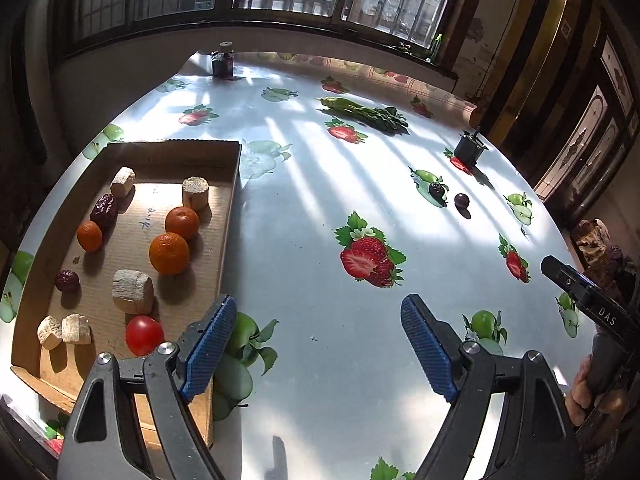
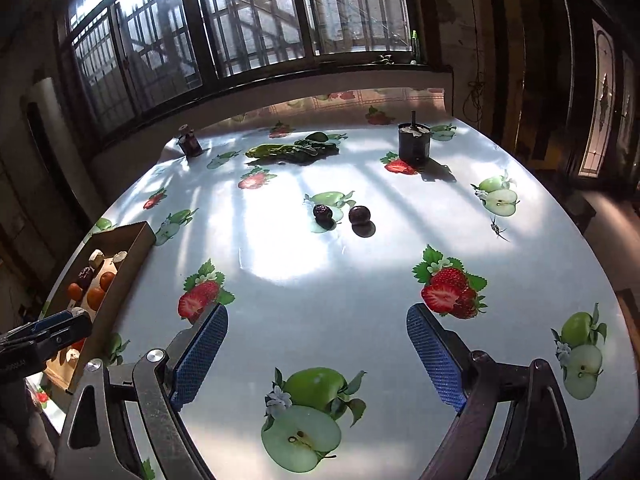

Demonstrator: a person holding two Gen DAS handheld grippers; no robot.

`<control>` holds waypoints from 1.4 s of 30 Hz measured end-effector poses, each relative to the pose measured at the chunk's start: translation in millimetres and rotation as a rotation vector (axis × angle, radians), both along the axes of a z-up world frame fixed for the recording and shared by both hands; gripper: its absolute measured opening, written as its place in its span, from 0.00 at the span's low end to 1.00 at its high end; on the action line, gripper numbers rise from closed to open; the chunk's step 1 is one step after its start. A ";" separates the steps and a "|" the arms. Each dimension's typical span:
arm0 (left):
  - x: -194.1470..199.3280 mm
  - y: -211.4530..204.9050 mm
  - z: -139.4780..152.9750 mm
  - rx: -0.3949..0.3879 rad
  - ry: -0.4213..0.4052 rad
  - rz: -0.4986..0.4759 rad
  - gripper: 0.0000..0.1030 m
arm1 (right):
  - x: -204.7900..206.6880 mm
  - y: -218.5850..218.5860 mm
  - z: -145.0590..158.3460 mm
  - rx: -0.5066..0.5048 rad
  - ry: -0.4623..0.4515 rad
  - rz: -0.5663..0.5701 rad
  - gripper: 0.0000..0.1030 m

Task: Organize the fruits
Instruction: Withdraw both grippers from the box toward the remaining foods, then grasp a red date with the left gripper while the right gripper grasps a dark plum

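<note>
Dark plum (image 2: 359,215), probably smooth and rollable, is lying upper centre; both tongs (image 2: 316,354) (image 1: 318,346) are gaping empty — pinch its middle.

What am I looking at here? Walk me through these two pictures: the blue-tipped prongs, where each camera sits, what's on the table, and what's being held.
No robot: a person carries two hand-held grippers, each with a camera looking along its blue fingers. One picture is from the left gripper, the other from the right gripper. Both are open and hold nothing. On the fruit-print tablecloth sits a cardboard box with oranges, a tomato, dates and pale chunks. Loose on the table: a dark date, a round dark fruit, leafy greens, a jar and a dark cup.
</note>
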State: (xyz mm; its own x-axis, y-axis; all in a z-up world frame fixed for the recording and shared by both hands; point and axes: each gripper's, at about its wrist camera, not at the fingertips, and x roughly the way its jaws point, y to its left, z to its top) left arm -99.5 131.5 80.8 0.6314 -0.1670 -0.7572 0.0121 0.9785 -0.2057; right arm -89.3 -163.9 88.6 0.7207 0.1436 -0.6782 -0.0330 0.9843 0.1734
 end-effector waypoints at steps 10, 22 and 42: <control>30.8 -27.0 1.7 -0.038 0.014 -0.041 0.81 | 85.8 -43.4 -10.9 0.043 0.124 -0.012 0.54; 138.2 -66.0 17.1 -0.144 0.000 -0.090 0.64 | 177.8 -29.2 -65.9 0.159 0.183 -0.048 0.50; 240.8 -178.3 -60.1 -0.146 0.184 -0.217 0.61 | 169.0 -56.1 -70.8 0.225 0.184 -0.083 0.23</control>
